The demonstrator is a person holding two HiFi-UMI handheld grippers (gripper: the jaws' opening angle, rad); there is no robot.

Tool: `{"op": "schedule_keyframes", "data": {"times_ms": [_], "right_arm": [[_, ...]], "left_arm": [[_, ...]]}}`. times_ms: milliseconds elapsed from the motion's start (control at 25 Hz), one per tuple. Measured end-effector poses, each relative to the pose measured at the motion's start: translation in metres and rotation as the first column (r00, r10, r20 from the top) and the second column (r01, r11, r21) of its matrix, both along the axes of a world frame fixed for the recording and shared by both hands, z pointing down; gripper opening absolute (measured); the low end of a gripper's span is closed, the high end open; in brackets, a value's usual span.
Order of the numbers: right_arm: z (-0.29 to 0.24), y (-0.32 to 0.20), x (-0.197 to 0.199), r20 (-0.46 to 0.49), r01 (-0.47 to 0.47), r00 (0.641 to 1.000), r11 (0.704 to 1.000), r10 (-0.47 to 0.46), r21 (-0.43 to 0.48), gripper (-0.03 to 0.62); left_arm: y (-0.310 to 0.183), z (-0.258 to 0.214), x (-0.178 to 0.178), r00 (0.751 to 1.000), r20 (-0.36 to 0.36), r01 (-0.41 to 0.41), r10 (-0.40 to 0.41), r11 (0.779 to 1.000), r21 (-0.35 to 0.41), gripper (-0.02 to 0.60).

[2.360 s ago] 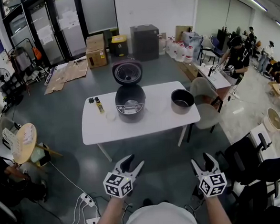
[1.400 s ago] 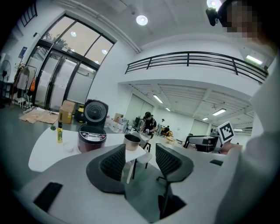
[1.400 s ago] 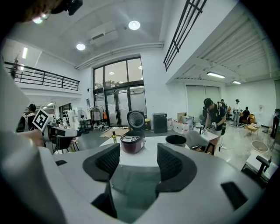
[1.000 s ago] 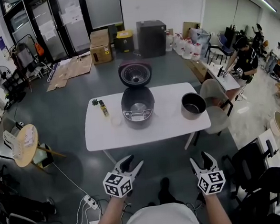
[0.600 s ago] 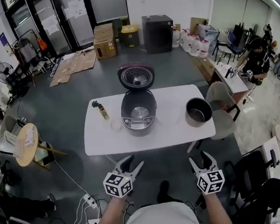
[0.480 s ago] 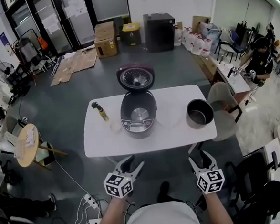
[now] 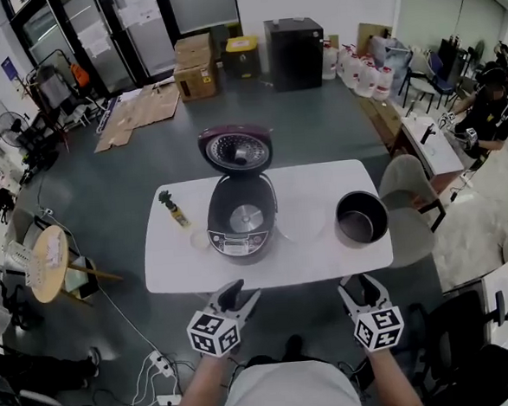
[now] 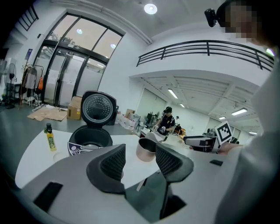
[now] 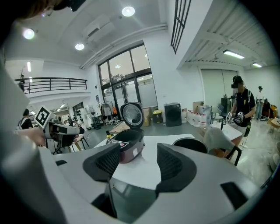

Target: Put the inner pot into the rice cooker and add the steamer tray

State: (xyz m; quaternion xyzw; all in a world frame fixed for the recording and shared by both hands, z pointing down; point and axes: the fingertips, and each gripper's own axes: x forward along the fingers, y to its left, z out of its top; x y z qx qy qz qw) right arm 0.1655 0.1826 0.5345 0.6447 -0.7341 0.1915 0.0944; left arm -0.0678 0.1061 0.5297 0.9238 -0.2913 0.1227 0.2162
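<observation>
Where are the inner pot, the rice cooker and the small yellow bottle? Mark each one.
inner pot [image 7: 358,225], head view, on its inside bottom.
rice cooker [image 7: 232,243], head view, on its front panel.
yellow bottle [image 7: 179,217], head view, on its body.

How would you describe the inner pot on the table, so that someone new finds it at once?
Find the white table in the middle of the room. The rice cooker stands near its centre with the lid up; the inner pot stands apart, near the table's right end in the head view. It alone is a dark round bowl, open, without lid or panel.
</observation>
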Motion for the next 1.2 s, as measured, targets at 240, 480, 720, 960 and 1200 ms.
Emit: {"op": "schedule_keyframes", "data": {"times_ms": [240,480,720,960,1200], "right_arm": [[0.010,-0.015,0.018,0.019,0.002,1.000,1.000,-0.002,-0.018,0.276],[0.016,-0.035,0.022,0.034,-0.003,0.999,0.999,0.004,-0.038,0.276],[0.021,-0.066,0.025,0.026,-0.033,0.999,0.998,0.034,-0.044,0.276],[0.019,-0.103,0.021,0.008,-0.082,0.997,0.995,0.082,-0.060,0.276],[0.023,-0.140,0.012,-0.004,-0.122,0.993,0.990,0.122,-0.076,0.276]], "left_arm": [[-0.014,0.006,0.019,1.000,0.022,0.001,-0.001,1.000,-0.011,0.232],[-0.034,0.006,0.022,0.999,0.045,-0.002,0.003,1.000,-0.013,0.232],[-0.075,0.012,0.027,0.999,0.040,-0.023,0.024,1.000,-0.013,0.232],[-0.123,0.013,0.036,0.995,0.038,-0.093,0.094,0.996,-0.016,0.232],[-0.167,0.022,0.043,0.987,0.031,-0.160,0.160,0.987,-0.032,0.232]]}}
